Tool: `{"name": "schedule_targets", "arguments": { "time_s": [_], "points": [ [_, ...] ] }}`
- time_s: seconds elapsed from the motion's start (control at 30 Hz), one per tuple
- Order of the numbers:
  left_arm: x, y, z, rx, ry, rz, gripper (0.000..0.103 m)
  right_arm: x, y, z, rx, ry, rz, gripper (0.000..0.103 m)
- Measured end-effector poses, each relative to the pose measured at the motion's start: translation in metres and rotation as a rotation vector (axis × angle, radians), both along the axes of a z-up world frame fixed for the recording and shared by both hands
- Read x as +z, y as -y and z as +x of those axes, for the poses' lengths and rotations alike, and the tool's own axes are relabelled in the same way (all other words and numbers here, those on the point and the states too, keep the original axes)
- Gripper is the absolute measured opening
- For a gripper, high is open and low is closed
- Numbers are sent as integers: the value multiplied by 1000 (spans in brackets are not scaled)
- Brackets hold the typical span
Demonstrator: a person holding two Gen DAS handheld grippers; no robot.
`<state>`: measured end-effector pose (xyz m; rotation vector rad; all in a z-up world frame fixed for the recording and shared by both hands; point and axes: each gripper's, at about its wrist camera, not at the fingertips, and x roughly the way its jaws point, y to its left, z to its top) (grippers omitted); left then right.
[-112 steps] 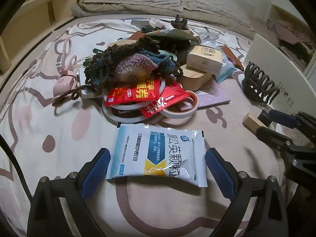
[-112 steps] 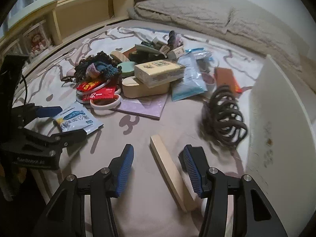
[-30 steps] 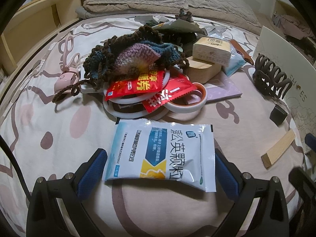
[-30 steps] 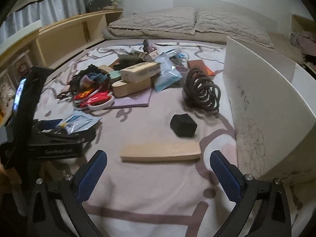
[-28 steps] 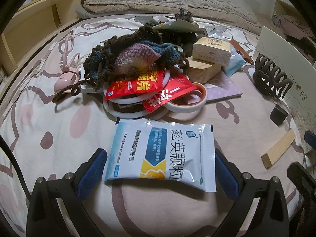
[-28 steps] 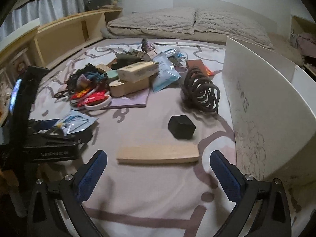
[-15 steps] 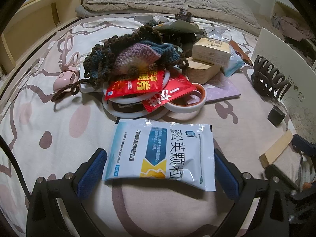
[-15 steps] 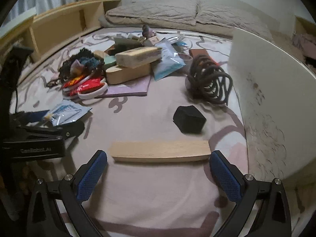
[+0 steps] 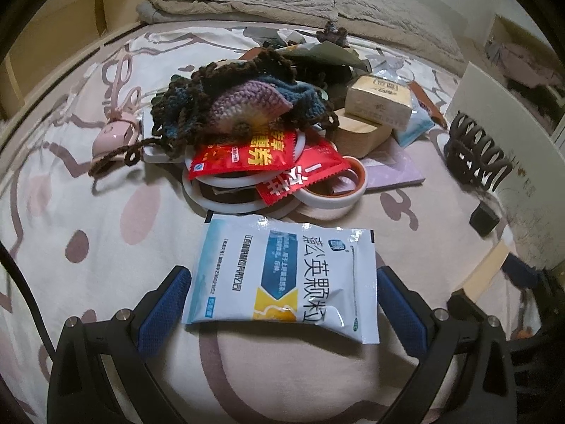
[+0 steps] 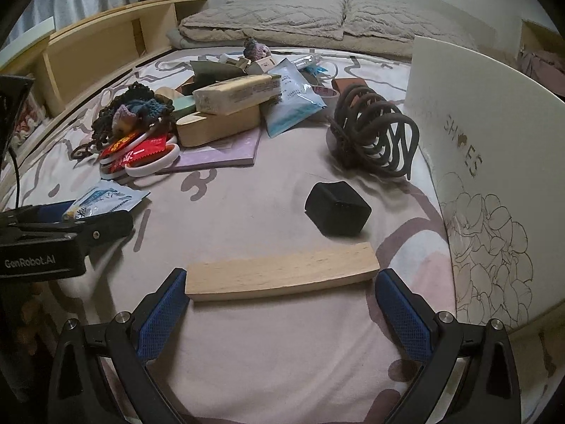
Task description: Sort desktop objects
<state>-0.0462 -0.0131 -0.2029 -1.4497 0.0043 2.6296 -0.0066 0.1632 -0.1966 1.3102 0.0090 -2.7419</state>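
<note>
My left gripper (image 9: 282, 307) is open, its blue pads on either side of a white and blue sachet (image 9: 286, 272) lying flat on the bed cover. My right gripper (image 10: 279, 307) is open too, and a wooden block (image 10: 282, 271) lies crosswise between its pads, not squeezed. The same block (image 9: 485, 270) shows at the right in the left wrist view. The sachet (image 10: 106, 198) and the left gripper (image 10: 70, 228) appear at the left of the right wrist view. Behind lies a pile: a crocheted pouch (image 9: 243, 102), red sachets (image 9: 247, 153), tape rolls (image 9: 328, 194).
A black cube (image 10: 337, 208) sits just beyond the block, a dark hair claw (image 10: 374, 137) behind it. A white shoe box (image 10: 494, 162) stands close on the right. A purple notebook (image 10: 226, 150), wooden box (image 10: 219, 123) and pillows (image 10: 317, 10) lie farther back. Wooden shelves (image 10: 99, 49) line the left.
My right gripper has moved forward and down, so the wooden block now lies between its pads. The left gripper and the sachet have stayed put.
</note>
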Motion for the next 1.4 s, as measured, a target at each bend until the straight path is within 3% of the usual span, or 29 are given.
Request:
{"name": "schedule_targets", "arguments": {
  "time_s": [0.1, 0.27, 0.47, 0.77, 1.07, 1.4],
  "points": [
    [5, -5, 4, 11, -45, -80, 103, -1, 0, 0, 0, 0, 0, 103],
    [3, -7, 2, -6, -45, -113, 103, -1, 1, -1, 0, -1, -1, 103],
    [-2, 5, -7, 17, 15, -31, 103, -1, 1, 0, 0, 0, -1, 103],
    [-1, 7, -6, 25, 12, 1, 100, -1, -1, 1, 10, 16, -20, 103],
    [2, 10, -1, 35, -4, 9, 86, 1, -4, 5, 12, -8, -43, 99],
    [5, 15, 1, 42, -12, 21, 78, 3, -1, 4, 27, -14, -35, 99]
  ]
}}
